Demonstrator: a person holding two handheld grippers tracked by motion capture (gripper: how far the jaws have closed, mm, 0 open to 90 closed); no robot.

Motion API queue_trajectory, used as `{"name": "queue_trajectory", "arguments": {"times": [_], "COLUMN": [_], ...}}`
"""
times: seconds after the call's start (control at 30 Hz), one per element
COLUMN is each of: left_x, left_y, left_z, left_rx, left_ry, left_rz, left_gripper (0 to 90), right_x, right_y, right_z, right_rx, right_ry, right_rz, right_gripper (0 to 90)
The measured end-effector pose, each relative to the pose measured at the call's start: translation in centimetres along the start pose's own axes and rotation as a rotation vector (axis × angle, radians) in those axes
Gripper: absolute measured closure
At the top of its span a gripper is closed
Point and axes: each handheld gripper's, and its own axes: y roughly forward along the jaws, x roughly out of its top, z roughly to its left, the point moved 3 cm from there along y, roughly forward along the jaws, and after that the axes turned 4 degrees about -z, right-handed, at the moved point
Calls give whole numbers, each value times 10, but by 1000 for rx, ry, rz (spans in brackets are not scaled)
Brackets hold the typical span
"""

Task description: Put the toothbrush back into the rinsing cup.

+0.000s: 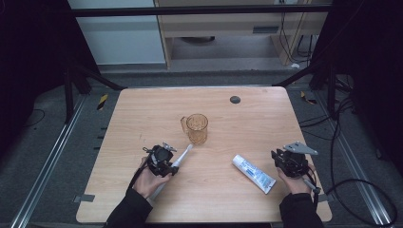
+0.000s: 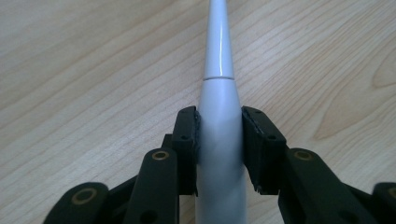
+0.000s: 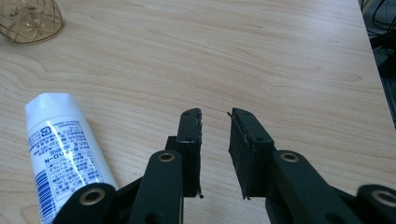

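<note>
From above, your left gripper (image 1: pixel 164 159) grips the electric toothbrush (image 1: pixel 183 156), its head near the amber cup (image 1: pixel 196 128) on the wooden table (image 1: pixel 237 123). Left gripper view: 2 jaws pinch its white handle (image 2: pixel 219 140). Right gripper view: your right gripper (image 3: pixel 215 116), jaws slightly apart, empty, beside the toothpaste tube (image 3: pixel 60 144).

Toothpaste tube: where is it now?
High view: the toothpaste tube lies flat on the table's right front, just left of the right gripper, untouched.

White electric toothbrush (image 1: pixel 183 156) flat on the table, head beside amber cup (image 1: pixel 196 128).
</note>
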Motion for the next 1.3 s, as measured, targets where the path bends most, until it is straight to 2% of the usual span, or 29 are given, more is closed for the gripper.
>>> {"name": "queue_trajectory", "arguments": {"times": [0.2,0.33,0.5,0.63,0.97,1.13,1.3], "left_x": [1,4,8,13,28,37,46], "left_y": [-21,-37,-52,-66,-94,-101,-99], "left_z": [4,13,20,24,38,45,49], "left_rx": [11,27,44,71,133,147,164], "left_ry": [-12,-37,-48,-54,-81,-105,-114], "left_rz": [-81,-152,-213,-291,-431,-491,-528], "left_gripper": [669,669,669,669,669,668,669], "right_x": [0,0,-1,0,0,0,0], "right_y": [0,0,0,0,0,1,2], "right_z": [-1,0,-1,0,0,1,0], "right_rx": [-2,0,-1,-1,-11,-12,-15], "right_ry": [-5,-5,-5,-4,-5,-6,-9], "right_rz": [-6,-3,-3,-4,-16,-20,-24], "right_gripper": [735,736,734,733,712,695,668]}}
